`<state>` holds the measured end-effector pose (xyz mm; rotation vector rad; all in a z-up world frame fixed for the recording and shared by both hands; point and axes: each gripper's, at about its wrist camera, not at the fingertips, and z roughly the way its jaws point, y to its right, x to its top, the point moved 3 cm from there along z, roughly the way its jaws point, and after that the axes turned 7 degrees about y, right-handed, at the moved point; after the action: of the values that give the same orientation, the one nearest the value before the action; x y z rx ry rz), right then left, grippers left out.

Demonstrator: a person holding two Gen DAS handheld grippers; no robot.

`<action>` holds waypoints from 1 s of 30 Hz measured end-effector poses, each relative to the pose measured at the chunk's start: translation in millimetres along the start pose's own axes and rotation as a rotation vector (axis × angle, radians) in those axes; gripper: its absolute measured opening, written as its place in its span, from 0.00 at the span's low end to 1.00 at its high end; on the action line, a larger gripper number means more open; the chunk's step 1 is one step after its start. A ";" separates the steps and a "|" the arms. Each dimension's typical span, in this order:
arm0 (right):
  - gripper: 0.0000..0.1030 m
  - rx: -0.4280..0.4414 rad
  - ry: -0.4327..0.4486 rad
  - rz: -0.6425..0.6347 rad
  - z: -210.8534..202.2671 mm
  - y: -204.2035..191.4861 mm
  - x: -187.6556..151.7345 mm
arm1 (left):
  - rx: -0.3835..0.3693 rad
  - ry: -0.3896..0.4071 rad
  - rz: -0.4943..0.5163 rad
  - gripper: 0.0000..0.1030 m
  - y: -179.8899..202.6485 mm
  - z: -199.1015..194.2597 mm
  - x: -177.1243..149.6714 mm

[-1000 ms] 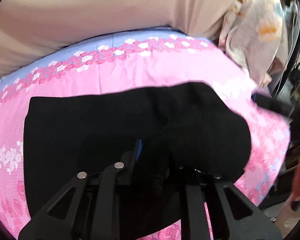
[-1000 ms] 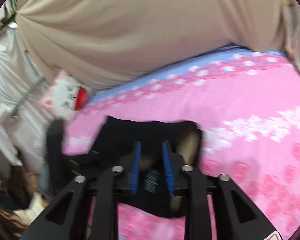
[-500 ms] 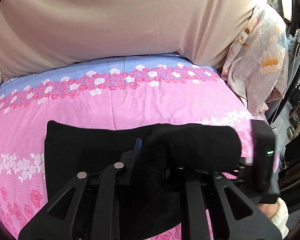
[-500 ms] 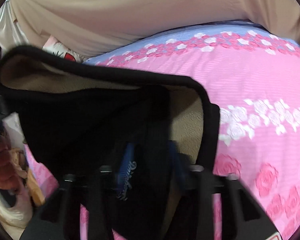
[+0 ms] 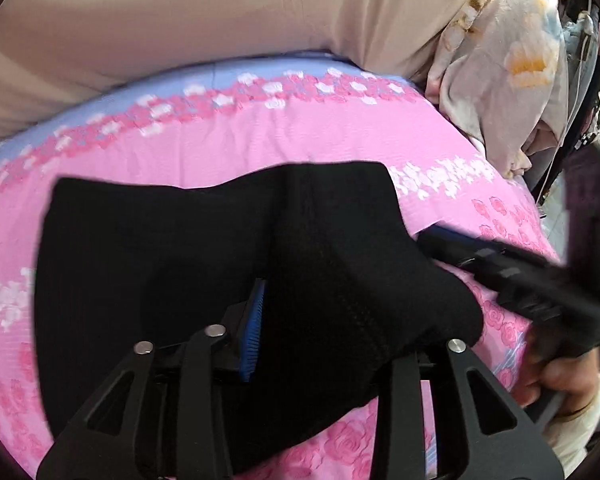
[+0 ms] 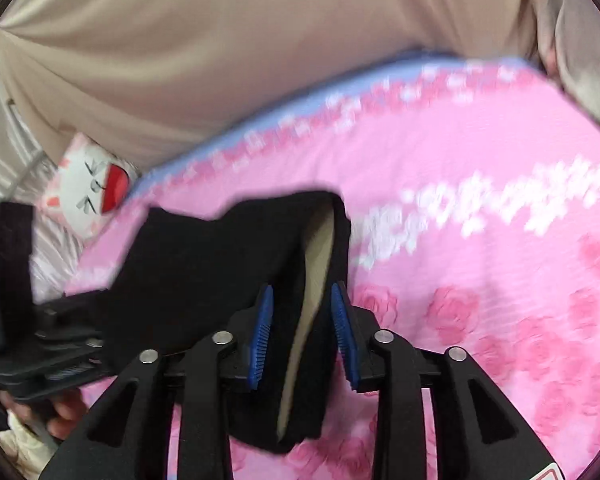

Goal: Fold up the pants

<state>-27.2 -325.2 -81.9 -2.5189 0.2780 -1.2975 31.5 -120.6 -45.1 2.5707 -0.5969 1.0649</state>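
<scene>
Lying on the pink floral bedsheet (image 5: pixel 228 140), the black pants (image 5: pixel 148 248) spread flat at the left and bunch into a raised fold at the right. That fold drapes over the left gripper (image 5: pixel 320 336), hiding one blue pad (image 5: pixel 256 328)'s partner, so I cannot tell whether it is clamped. Right of it, the right gripper (image 6: pixel 302 332) has its fingers apart, straddling the pants' edge with its beige lining (image 6: pixel 314 300) without pinching it. A floral blanket (image 5: pixel 508 72) is heaped at the bed's right side.
</scene>
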 end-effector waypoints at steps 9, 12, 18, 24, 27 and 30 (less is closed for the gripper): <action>0.44 0.427 -0.145 0.299 10.5 -2.6 1.4 | 0.019 0.051 0.059 0.82 -9.0 -39.8 -31.7; 0.45 0.449 -0.214 0.322 24.0 -10.9 -14.1 | 0.049 0.017 0.053 0.82 -21.8 -36.3 -48.4; 0.05 0.407 -0.234 0.294 48.6 -33.1 -12.8 | 0.058 -0.010 0.020 0.82 -43.6 -36.4 -66.9; 0.05 0.286 -0.030 0.003 -19.2 -66.1 43.6 | 0.181 0.064 0.019 0.90 -69.7 -55.5 -60.8; 0.12 -0.027 -0.140 -0.134 16.7 -44.5 14.8 | 0.254 0.019 -0.001 0.90 -92.5 -41.9 -71.5; 0.21 -0.033 -0.130 0.013 23.2 -23.8 -3.8 | 0.263 -0.007 -0.034 0.90 -103.5 -39.0 -82.0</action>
<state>-9.5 -297.8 -89.4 -2.6109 0.2889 -1.1269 5.2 7.2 -89.1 2.7969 -0.4382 1.1951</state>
